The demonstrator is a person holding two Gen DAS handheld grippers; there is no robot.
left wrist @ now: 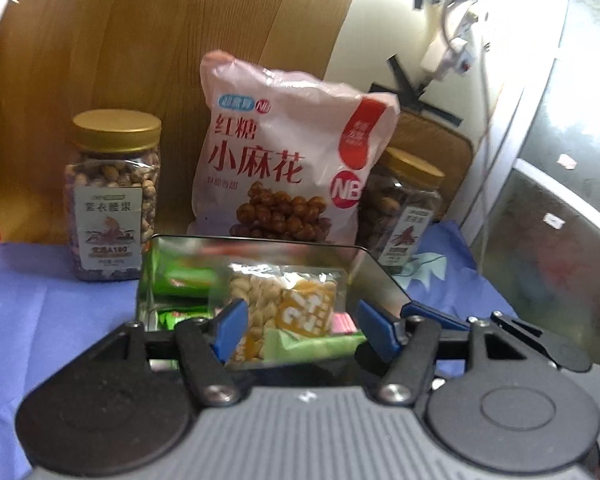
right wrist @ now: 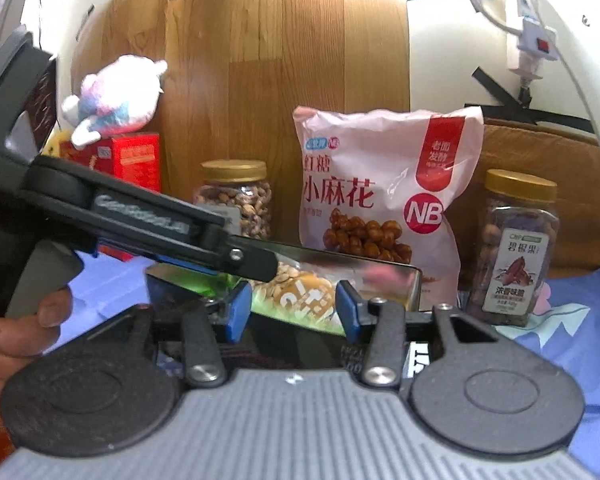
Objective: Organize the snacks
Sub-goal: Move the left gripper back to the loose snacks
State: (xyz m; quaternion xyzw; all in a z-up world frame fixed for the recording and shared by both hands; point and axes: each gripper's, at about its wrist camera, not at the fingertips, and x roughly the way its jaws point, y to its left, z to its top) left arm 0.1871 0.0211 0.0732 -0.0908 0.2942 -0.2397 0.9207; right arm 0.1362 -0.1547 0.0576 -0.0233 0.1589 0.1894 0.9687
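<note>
An open metal tin (left wrist: 256, 242) (right wrist: 416, 286) sits on the blue cloth (left wrist: 40, 300), holding several small snack packets. Among them are a clear peanut packet with an orange label (left wrist: 296, 304) (right wrist: 300, 300) and green wrappers (left wrist: 184, 276). My left gripper (left wrist: 304, 328) hangs over the tin's near side, jaws open, the peanut packet showing between the blue pads without touching them. My right gripper (right wrist: 293, 312) is also open at the tin's near edge, framing the same packet. The left gripper's black arm (right wrist: 140, 216) crosses the right wrist view from the left, held by a hand (right wrist: 16, 336).
Against the wooden back panel stand a pink snack bag (left wrist: 284, 152) (right wrist: 380, 192) and two gold-lidded nut jars (left wrist: 112, 196) (left wrist: 404, 208) (right wrist: 236, 200) (right wrist: 520, 248). A red box (right wrist: 136, 156) with a plush toy (right wrist: 116, 92) on it is far left. A power strip (right wrist: 532, 40) hangs at upper right.
</note>
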